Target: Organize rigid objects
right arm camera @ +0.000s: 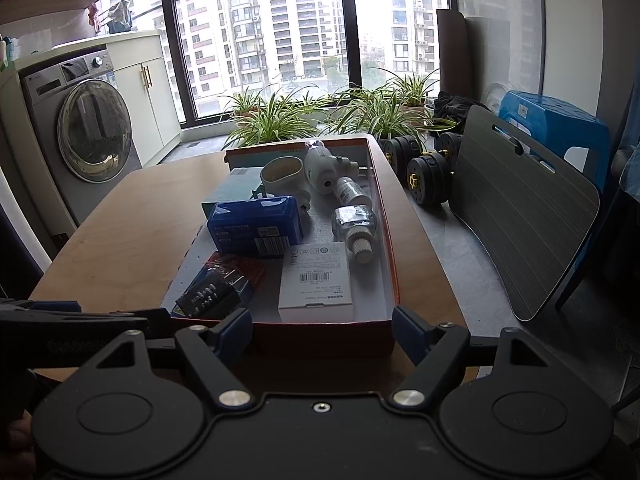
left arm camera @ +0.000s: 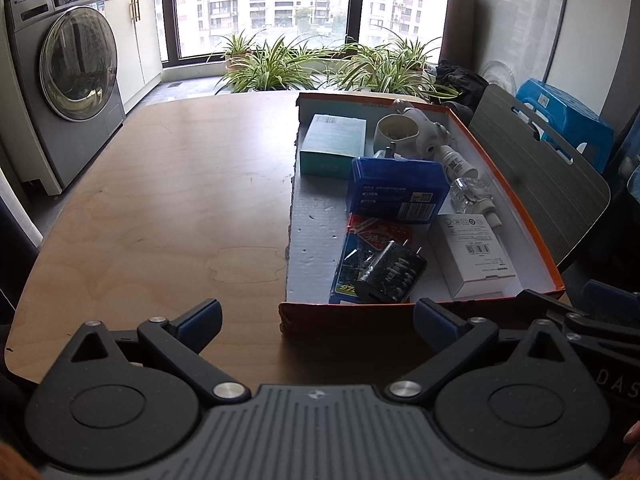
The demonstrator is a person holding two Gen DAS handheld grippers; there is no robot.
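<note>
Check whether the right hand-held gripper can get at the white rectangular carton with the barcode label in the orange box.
Probably yes. The right hand-held gripper is open just outside the orange box's near wall, and the white rectangular carton lies behind it, uncovered.

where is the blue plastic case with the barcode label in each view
Left wrist view: the blue plastic case sits right of centre, mid-tray, behind the black charger.
Right wrist view: the blue plastic case sits left of centre, mid-tray, left of the clear bottle.
Shared landmark: the white barcode box lies just nearer the camera on the case's right, inside the orange-rimmed tray.
</note>
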